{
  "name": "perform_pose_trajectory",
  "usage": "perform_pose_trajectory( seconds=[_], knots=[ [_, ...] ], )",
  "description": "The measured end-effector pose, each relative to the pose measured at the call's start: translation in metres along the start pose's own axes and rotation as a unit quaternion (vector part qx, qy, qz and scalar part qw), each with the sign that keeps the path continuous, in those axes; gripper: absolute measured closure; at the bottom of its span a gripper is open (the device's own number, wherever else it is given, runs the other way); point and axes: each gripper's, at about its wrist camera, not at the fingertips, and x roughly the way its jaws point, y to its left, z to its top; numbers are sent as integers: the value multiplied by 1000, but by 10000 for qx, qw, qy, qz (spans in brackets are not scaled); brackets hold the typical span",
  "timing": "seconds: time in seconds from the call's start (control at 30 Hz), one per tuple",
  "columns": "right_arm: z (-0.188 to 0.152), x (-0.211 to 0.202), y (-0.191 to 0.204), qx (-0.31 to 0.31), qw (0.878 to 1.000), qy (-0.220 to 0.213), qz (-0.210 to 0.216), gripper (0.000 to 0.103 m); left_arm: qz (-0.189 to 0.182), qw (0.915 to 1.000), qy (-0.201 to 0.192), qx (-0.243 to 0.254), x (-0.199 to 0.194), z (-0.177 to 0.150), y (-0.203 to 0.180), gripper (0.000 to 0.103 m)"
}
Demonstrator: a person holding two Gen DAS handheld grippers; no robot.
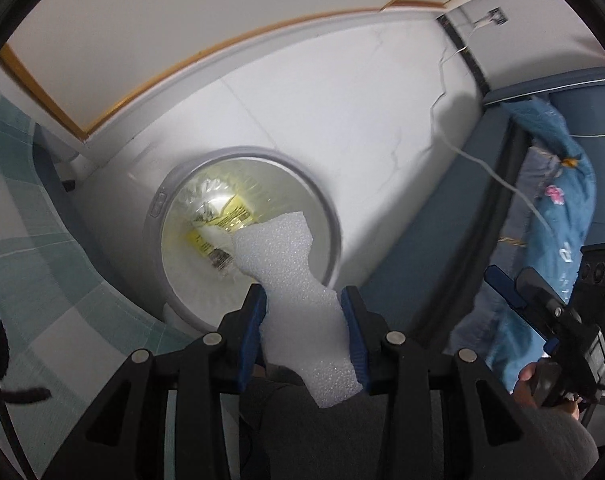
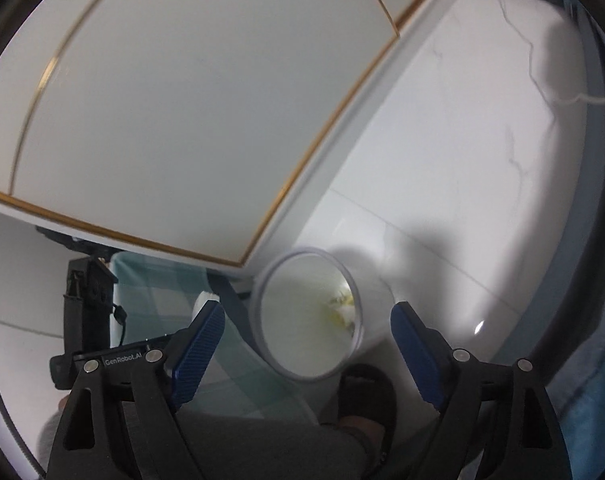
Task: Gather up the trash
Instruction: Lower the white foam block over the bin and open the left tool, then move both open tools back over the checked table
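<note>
- Far left in the left wrist view, a teal-and-white checked cloth [image 1: 26, 248] curves along the edge of the white tiled floor [image 1: 342, 120].
- Right of it stands the round white trash bin [image 1: 164, 216], open at the top, with a yellow printed wrapper [image 1: 222, 232] lying inside.
- The left tool [image 1: 304, 336] pinches a piece of white foam [image 1: 298, 292] between its blue pads; the foam's upper end overlaps the bin's opening.
- Further right, a thin white cable [image 1: 498, 176] trails over the floor toward blue patterned fabric [image 1: 558, 184].
- In the right wrist view, the right tool [image 2: 308, 354] is spread wide, holding nothing, with the bin rim [image 2: 262, 292] between its fingers and a black sandal [image 2: 366, 392] just below.
</note>
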Motion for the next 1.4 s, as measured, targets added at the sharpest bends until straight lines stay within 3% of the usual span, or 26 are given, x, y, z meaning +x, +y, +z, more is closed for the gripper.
perform_pose_trajectory(
  seconds=[0.23, 0.3, 0.5, 0.73, 1.03, 1.4],
  knots=[
    [2, 37, -18, 208, 9992, 333, 116, 14, 210, 9991, 308, -208, 20, 7, 16, 65],
    [1, 46, -18, 242, 9989, 378, 138, 13, 301, 9989, 269, -257, 23, 8, 18, 49],
    [-3, 55, -23, 339, 9982, 470, 117, 9, 428, 9983, 58, -399, 22, 10, 24, 29],
    [-5, 56, -22, 330, 9984, 445, 84, 6, 577, 9974, -114, -411, 17, 7, 23, 25],
    [-5, 41, -21, 351, 9991, 236, 21, 6, 734, 9940, -798, -150, -24, -7, 1, 25],
    [1, -33, 33, -463, 9970, -626, -5, 6, 1083, 9712, -2118, -159, -111, -46, -7, 25]
  ],
)
